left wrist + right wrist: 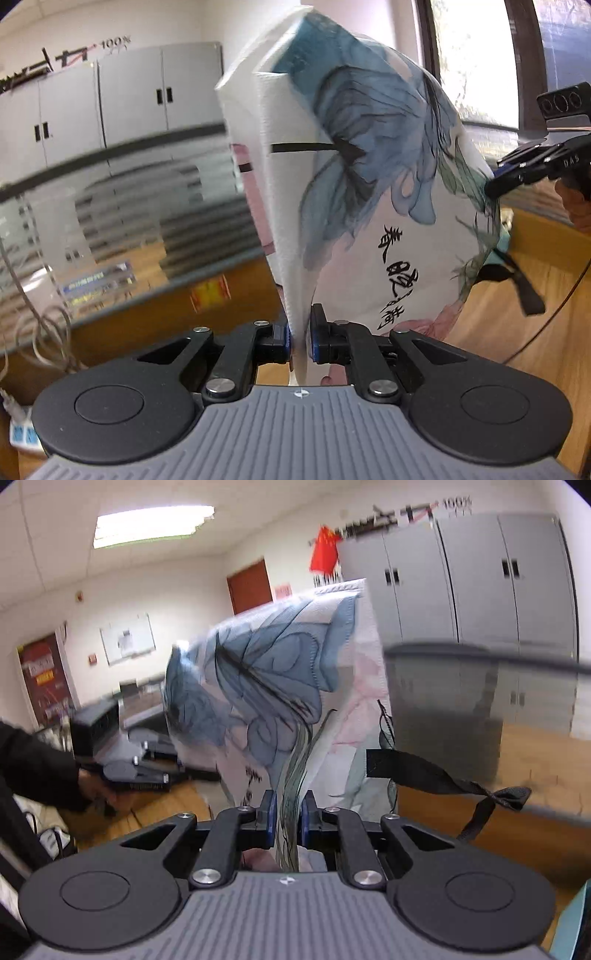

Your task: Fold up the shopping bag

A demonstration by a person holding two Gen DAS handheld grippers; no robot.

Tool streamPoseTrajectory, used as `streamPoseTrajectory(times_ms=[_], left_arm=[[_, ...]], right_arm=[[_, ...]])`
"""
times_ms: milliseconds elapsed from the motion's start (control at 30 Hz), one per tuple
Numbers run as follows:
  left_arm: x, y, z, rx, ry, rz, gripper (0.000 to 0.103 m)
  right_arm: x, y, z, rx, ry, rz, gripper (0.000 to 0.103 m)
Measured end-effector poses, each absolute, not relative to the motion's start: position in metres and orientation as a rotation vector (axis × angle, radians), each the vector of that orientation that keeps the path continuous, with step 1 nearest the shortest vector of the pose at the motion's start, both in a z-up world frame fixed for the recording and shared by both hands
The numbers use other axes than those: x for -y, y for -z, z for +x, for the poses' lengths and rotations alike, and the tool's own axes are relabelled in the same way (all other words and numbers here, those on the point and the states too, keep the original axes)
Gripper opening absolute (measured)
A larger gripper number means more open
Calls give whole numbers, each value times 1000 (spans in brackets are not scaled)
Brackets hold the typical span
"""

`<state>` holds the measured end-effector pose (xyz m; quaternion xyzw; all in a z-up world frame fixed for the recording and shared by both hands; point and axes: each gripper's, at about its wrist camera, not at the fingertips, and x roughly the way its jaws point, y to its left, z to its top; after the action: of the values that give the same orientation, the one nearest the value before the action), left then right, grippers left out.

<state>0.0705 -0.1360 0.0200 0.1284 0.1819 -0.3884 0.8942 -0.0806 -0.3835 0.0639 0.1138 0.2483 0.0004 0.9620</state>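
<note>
With the left gripper [300, 341] pinching the shopping bag [369, 192] by a white side pleat and the right gripper [287, 821] clamped narrow on its printed edge, the bag hangs in the air above the wooden table [546, 295], so I judge both grips should stay firm, keeping the cloth taut while bringing edges together.

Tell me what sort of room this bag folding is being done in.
Most likely an office or workroom: grey metal storage cabinets line the wall, a whiteboard hangs near a door, and wooden desks with a frosted glass partition fill the floor.
</note>
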Motion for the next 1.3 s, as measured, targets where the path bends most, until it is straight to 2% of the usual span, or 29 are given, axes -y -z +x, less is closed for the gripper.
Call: streamPoseTrajectory(times_ms=[167, 367, 467, 533, 633, 733, 1033, 1300], left_arm=[[130, -17, 65, -392, 846, 233, 14], [130, -2, 43, -384, 949, 312, 19], [134, 23, 26, -389, 1011, 390, 22], [136, 38, 16, -405, 1040, 432, 24], [137, 54, 8, -422, 1071, 488, 28], [139, 70, 5, -431, 1098, 554, 29], [137, 101, 6, -511, 1169, 648, 30], [119, 113, 37, -759, 1082, 346, 33]], right_arm=[[362, -42, -94, -541, 25, 299, 16], [355, -35, -93, -590, 54, 314, 25], [350, -33, -100, -623, 93, 299, 38], [347, -29, -103, -653, 114, 281, 54], [336, -22, -101, -722, 128, 242, 67], [326, -10, -98, -796, 143, 198, 72], [301, 32, -83, -893, 185, 19, 80], [304, 45, -66, -855, 150, -30, 80]])
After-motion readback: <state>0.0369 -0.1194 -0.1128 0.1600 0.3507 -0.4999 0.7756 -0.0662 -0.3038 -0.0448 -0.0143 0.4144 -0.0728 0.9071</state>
